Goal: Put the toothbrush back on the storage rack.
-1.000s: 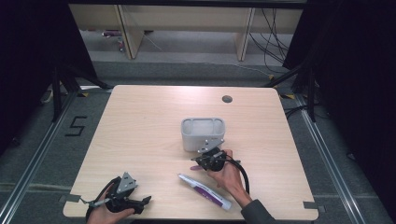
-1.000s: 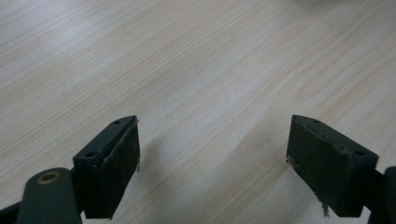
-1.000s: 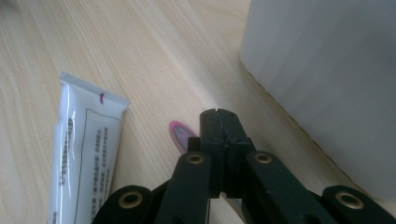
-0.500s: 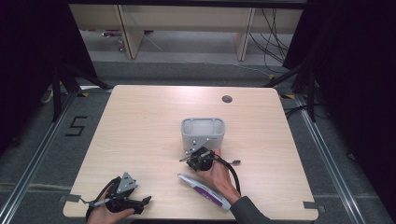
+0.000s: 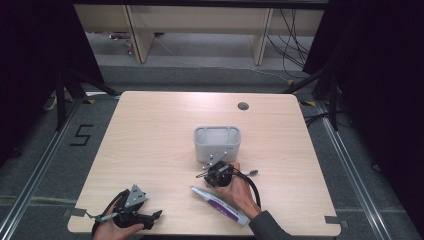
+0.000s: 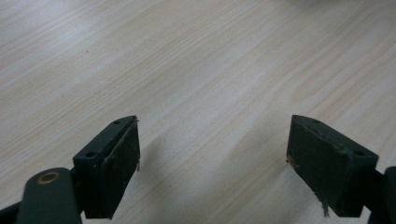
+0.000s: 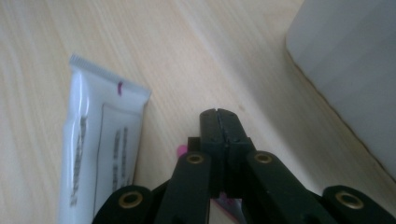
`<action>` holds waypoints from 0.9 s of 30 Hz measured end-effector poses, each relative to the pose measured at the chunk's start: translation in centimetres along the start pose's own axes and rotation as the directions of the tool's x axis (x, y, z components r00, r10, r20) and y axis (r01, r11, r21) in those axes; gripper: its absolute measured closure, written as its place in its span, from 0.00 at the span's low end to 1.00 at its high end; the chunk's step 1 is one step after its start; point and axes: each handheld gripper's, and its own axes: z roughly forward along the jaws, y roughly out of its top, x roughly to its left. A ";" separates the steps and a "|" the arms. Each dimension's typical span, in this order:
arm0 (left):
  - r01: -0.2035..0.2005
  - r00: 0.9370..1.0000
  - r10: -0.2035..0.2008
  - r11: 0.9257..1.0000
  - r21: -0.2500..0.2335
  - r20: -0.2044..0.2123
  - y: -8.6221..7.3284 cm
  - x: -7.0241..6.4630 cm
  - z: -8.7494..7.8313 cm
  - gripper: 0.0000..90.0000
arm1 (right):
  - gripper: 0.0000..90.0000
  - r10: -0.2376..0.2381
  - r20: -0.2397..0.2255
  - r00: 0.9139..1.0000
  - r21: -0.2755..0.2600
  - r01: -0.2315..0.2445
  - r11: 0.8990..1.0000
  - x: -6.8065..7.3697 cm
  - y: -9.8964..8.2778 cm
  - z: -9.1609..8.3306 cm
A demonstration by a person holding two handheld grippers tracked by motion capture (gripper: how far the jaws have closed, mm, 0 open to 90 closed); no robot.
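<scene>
In the high view we see a light wooden table (image 5: 150, 130) occupying the middle of the frame, with a small round hole (image 5: 243, 106) near its far edge. A grey rectangular container (image 5: 217, 141) stands upright at the centre of the table, its opening facing up. Just below it in the frame, the right gripper (image 5: 212, 167) is held by the person's right hand (image 5: 240, 192), with its tip close to the near wall of the container; we cannot tell from this view whether they touch. A white tube with purple markings (image 5: 220, 205) lies flat on the table in the lower middle of the frame, just beside the right hand, running diagonally toward the lower right. In the right gripper view, the right gripper (image 7: 218, 116) has its jaws pressed together with nothing between them. The tube (image 7: 100, 140) lies at the left of that frame with its crimped end toward the top, and the container (image 7: 350, 70) fills the upper right corner. In the high view the left gripper (image 5: 150, 217) rests at the lower left of the table, held by the left hand (image 5: 112, 231), well apart from the tube and the container. In the left gripper view, the left gripper (image 6: 212, 140) has its jaws spread wide over bare wood, holding nothing.
</scene>
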 end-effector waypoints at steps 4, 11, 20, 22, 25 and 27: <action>-0.006 1.000 0.006 1.000 0.005 0.003 0.0 0.0 0.0 0.19 | 1.00 0.009 -0.004 1.000 0.006 -0.009 1.000 0.2 -0.8 -0.8; 0.001 1.000 -0.001 1.000 0.001 0.002 0.0 0.0 0.0 0.19 | 1.00 -0.024 -0.033 0.999 0.033 0.025 0.999 0.7 -2.4 -1.9; 0.001 1.000 -0.001 1.000 0.005 0.002 0.0 0.0 0.0 0.19 | 1.00 -0.004 -0.024 1.000 0.046 0.005 0.999 0.5 -4.6 -3.8; 0.003 1.000 -0.003 1.000 0.003 0.001 0.0 0.0 0.0 0.19 | 1.00 -0.001 -0.026 1.000 0.044 0.002 0.999 0.2 -5.2 -4.1; 0.004 1.000 -0.004 1.000 0.003 0.001 0.0 0.0 0.0 0.19 | 1.00 0.007 -0.015 1.000 0.049 -0.006 0.999 -0.1 -6.0 -4.8; 0.003 1.000 -0.003 1.000 0.004 0.001 0.0 0.0 0.1 0.19 | 1.00 0.021 -0.015 1.000 0.051 -0.021 0.999 -0.3 -6.5 -5.2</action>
